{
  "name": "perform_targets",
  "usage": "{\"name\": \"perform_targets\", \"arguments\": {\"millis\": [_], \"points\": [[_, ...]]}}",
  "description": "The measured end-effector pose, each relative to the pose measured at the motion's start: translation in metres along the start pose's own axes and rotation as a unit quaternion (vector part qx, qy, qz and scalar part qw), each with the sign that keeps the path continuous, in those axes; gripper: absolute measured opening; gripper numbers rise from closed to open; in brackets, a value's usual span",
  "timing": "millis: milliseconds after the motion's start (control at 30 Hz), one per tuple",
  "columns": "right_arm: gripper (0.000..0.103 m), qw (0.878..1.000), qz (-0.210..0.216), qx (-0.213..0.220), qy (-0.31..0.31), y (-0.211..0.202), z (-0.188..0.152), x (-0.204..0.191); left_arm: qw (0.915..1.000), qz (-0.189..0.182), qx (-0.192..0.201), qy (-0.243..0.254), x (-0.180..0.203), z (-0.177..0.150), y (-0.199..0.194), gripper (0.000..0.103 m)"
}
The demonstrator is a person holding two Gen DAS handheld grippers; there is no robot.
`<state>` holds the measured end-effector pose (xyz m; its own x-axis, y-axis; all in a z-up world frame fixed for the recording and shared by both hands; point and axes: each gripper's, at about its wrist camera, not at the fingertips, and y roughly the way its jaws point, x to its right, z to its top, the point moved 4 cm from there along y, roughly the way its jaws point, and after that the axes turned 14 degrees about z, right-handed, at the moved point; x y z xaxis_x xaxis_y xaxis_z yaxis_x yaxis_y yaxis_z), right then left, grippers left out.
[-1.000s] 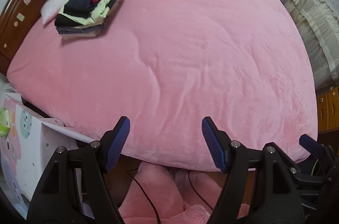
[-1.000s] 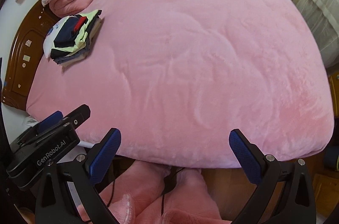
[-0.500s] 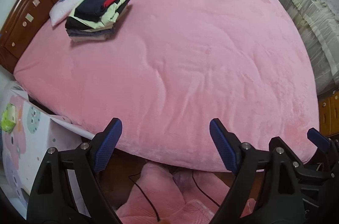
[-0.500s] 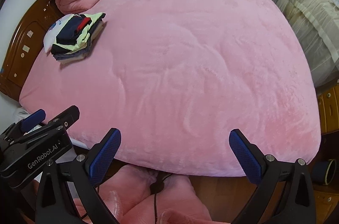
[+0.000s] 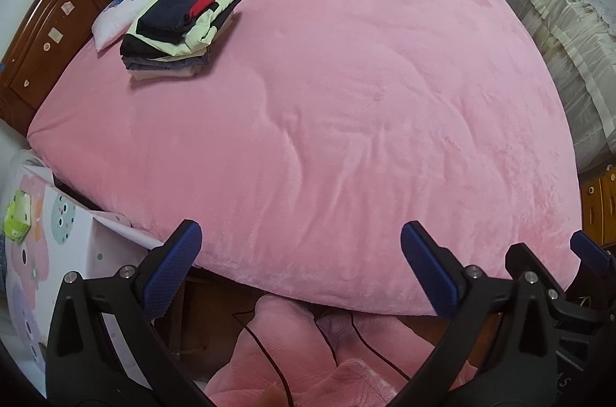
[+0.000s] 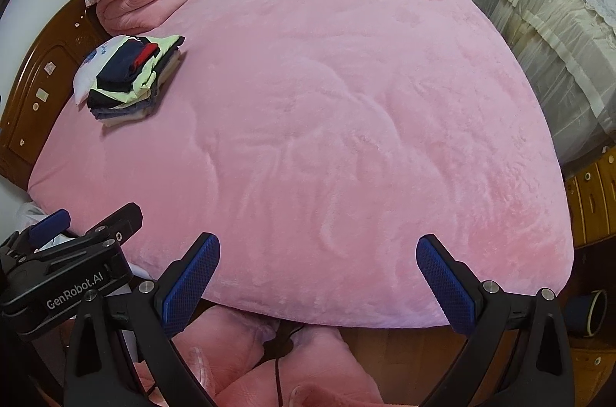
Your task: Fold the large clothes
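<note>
Both grippers empty: left gripper (image 5: 296,264) opening, right gripper (image 6: 317,272) spread wide; lower clothes in stack (image 5: 173,34) hidden.

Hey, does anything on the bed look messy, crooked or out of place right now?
Nothing serious. The stack of folded clothes is a bit uneven, its top dark piece sitting askew, and it leans partly on a small pillow. The pink cover shows only shallow creases. Both grippers hold nothing, the left one's jaws opening.
</note>
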<state>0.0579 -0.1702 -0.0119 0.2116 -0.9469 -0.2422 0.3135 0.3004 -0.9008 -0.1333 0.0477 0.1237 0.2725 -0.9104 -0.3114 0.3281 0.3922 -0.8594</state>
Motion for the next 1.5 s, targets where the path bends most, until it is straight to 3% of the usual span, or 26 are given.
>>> {"name": "perform_targets", "arguments": {"millis": [567,1500], "points": [[0.103,1.0,-0.008,0.014,0.017,-0.004,0.014,0.021,0.9994,-0.026,0.018,0.012,0.008,0.024,0.007,0.102],[0.103,0.999,-0.017,0.014,0.032,0.003,0.017,0.033,0.9993,-0.022,0.017,0.024,0.021,0.024,0.011,0.102]]}}
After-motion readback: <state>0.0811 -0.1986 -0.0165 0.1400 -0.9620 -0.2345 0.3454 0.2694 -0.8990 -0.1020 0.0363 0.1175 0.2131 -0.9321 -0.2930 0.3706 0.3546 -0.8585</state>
